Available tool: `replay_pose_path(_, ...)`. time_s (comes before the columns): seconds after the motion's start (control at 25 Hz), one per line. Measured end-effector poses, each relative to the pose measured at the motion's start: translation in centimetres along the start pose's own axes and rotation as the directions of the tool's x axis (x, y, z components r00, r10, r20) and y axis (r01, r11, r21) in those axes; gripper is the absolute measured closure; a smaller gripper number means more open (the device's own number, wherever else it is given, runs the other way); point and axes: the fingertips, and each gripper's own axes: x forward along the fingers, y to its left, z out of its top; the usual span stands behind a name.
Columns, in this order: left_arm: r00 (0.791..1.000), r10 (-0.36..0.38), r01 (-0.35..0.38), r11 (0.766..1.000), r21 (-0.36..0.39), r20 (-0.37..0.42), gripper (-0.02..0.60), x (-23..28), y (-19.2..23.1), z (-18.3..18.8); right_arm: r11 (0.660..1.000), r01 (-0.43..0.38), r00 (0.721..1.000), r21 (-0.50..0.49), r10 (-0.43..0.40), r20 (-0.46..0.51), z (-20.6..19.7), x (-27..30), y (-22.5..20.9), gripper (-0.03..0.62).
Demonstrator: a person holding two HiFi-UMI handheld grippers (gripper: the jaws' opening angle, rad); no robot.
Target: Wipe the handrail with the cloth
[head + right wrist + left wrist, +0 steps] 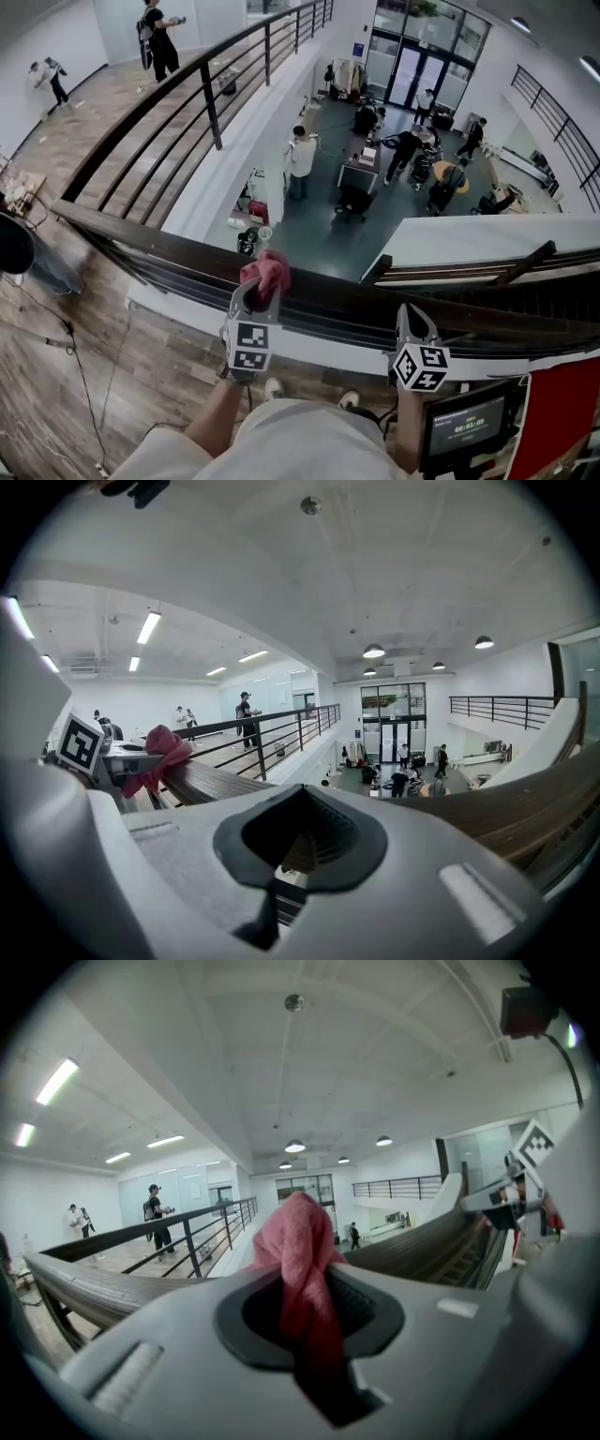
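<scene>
A dark wooden handrail (375, 298) runs across the head view from left to right in front of me. My left gripper (253, 302) is shut on a bunched pink cloth (266, 270), which rests on top of the rail. In the left gripper view the cloth (298, 1241) stands up between the jaws of the left gripper (309, 1309), with the handrail (103, 1288) beyond. My right gripper (413, 330) hangs just in front of the rail further right, shut and empty. In its own view the right gripper (300, 834) shows the handrail (211, 782) and the cloth (161, 746) to its left.
Beyond the rail lies an open drop to a lower floor with several people and desks (394, 150). A black-barred railing (211, 103) borders the walkway at left, where a person (159, 37) stands. A small screen (469, 424) and a red panel (564, 412) sit at lower right.
</scene>
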Motion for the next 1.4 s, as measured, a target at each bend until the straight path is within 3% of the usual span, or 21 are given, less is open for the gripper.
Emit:
replay_pose_path(0.48,1.000,-0.009,0.008,0.999,-0.038,-0.009,0.502,1.3,-5.9,2.2,1.000,-0.008,1.000,-0.024,0.008,0.004,1.6,-2.0,-5.8,0.591)
replay_pose_path(0.84,1.000,0.010,-0.011,0.998,-0.068,-0.019,0.502,1.7,-8.6,2.1,0.998,-0.027,1.000,-0.064,0.028,0.013,1.3,-2.7,-8.2,0.591)
replay_pose_path(1.08,0.999,0.036,-0.037,0.995,-0.092,-0.016,0.502,1.5,-8.8,0.6,0.992,-0.066,0.998,-0.107,0.066,-0.009,0.0,-3.1,-7.6,0.591)
replay_pose_path(1.28,0.998,0.054,-0.056,0.994,-0.098,-0.016,0.502,2.4,-12.0,2.8,0.988,-0.076,0.997,-0.137,0.074,-0.020,1.7,-4.2,-11.2,0.591)
replay_pose_path(1.4,0.998,0.055,-0.054,0.991,-0.122,0.002,0.502,2.0,-12.5,2.0,0.983,-0.098,0.995,-0.154,0.093,-0.040,0.5,-4.5,-10.7,0.591)
